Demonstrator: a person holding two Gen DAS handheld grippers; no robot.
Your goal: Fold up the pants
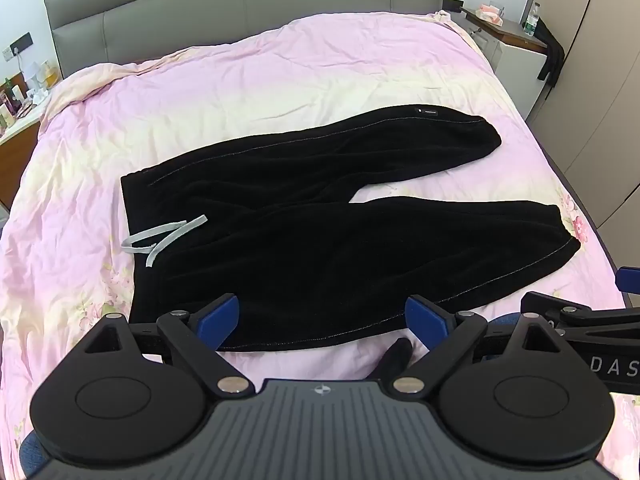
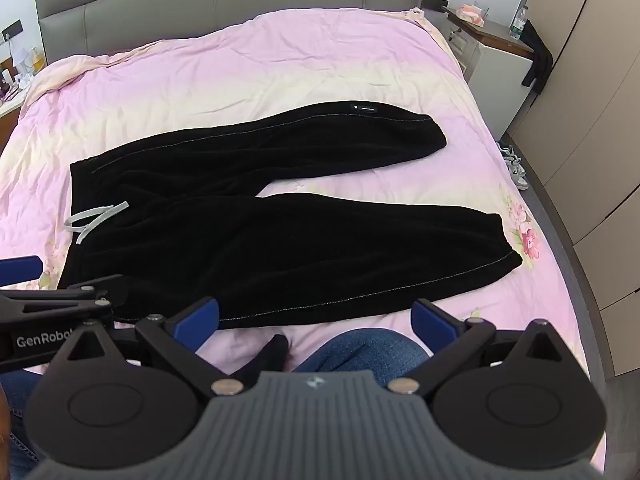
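Note:
Black pants (image 1: pixel 320 216) lie spread flat on the pink bed cover, waistband to the left with a grey drawstring (image 1: pixel 164 236), both legs pointing right and splayed apart. They also show in the right wrist view (image 2: pixel 280 216), with the drawstring (image 2: pixel 94 218) at the left. My left gripper (image 1: pixel 322 316) is open and empty, hovering over the near edge of the pants close to the waist. My right gripper (image 2: pixel 316 318) is open and empty, above the near leg's lower edge. Each gripper shows at the edge of the other's view.
The pink floral bed cover (image 1: pixel 280 80) spreads around the pants, with a grey headboard (image 1: pixel 240 4) behind. Nightstands stand at the back left and back right (image 1: pixel 508 40). Wardrobe doors (image 2: pixel 580 100) run along the right. The person's jeans-clad knee (image 2: pixel 360 352) and black sock (image 2: pixel 268 354) rest at the near edge.

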